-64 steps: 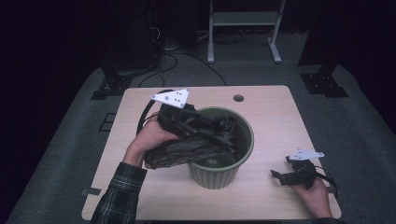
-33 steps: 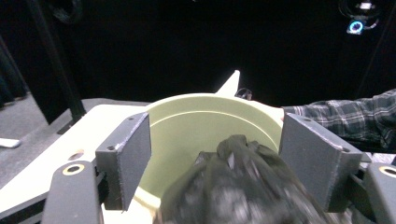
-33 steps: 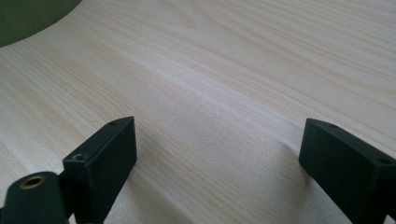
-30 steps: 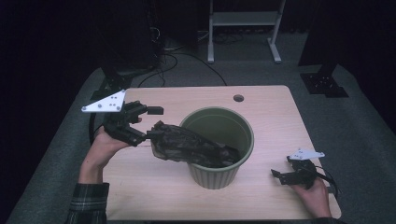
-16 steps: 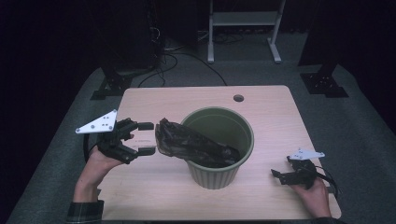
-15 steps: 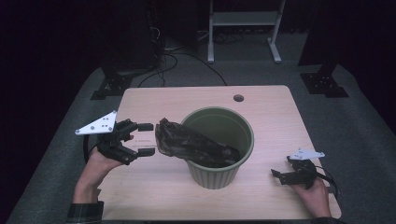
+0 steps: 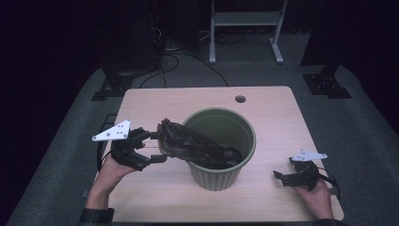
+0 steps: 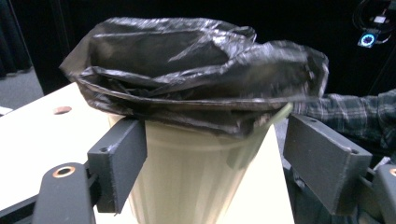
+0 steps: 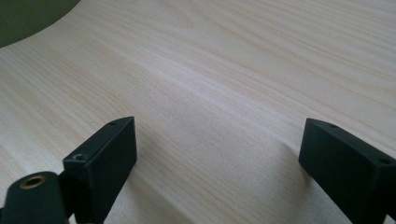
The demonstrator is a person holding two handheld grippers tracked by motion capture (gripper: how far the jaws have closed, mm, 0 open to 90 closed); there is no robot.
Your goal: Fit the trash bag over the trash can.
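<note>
The black plastic bag point(image 7: 190, 145) lies draped over the near-left rim of the green bin point(image 7: 221, 174), which stands upright at the middle of the wooden table point(image 7: 188, 101). The bag's long axis runs from left to right and slightly nearer. Its bunched left end projects outward past the rim and points toward the left gripper point(image 7: 153, 147). Its right end slopes down into the bin interior. In the left gripper view, the bag point(image 8: 187, 70) covers the top of the bin point(image 8: 196, 177) and overhangs its wall.

The left gripper sits at the left side of the table, just beside the bag's projecting end. Its jaws stand apart and have just been closing slightly. The bag is not clamped; no pad presses on it.

The right gripper point(image 7: 282, 176) rests at the near-right of the table, well apart from the bin. Its jaws stand wide apart over bare wood point(image 9: 224, 70), with nothing between them.
</note>
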